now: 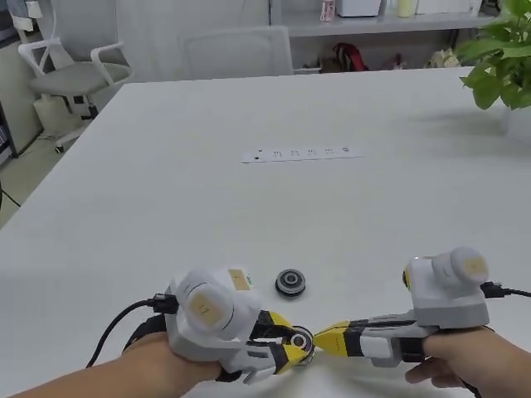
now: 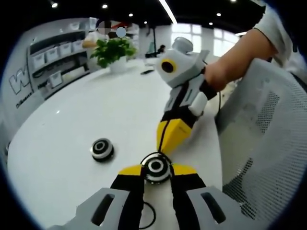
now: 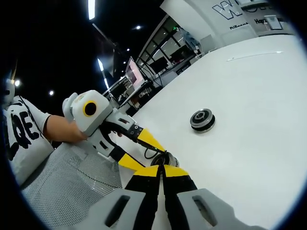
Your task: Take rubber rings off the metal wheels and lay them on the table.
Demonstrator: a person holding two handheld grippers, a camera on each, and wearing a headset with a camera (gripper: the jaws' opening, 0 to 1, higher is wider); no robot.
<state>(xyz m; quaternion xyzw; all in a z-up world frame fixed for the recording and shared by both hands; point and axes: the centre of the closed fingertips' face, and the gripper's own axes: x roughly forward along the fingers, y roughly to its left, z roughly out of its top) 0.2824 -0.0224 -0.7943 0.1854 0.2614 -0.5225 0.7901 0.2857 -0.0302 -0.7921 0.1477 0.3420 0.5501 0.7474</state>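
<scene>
A metal wheel is gripped in the left tongs over the tabletop's near edge. The right tongs, pressed together, are set against its rim. A second wheel lies nearby with its rubber ring seemingly still on, so most of the work is judged outstanding.

Wheel mostly behind the right tongs; plant cropped.
</scene>
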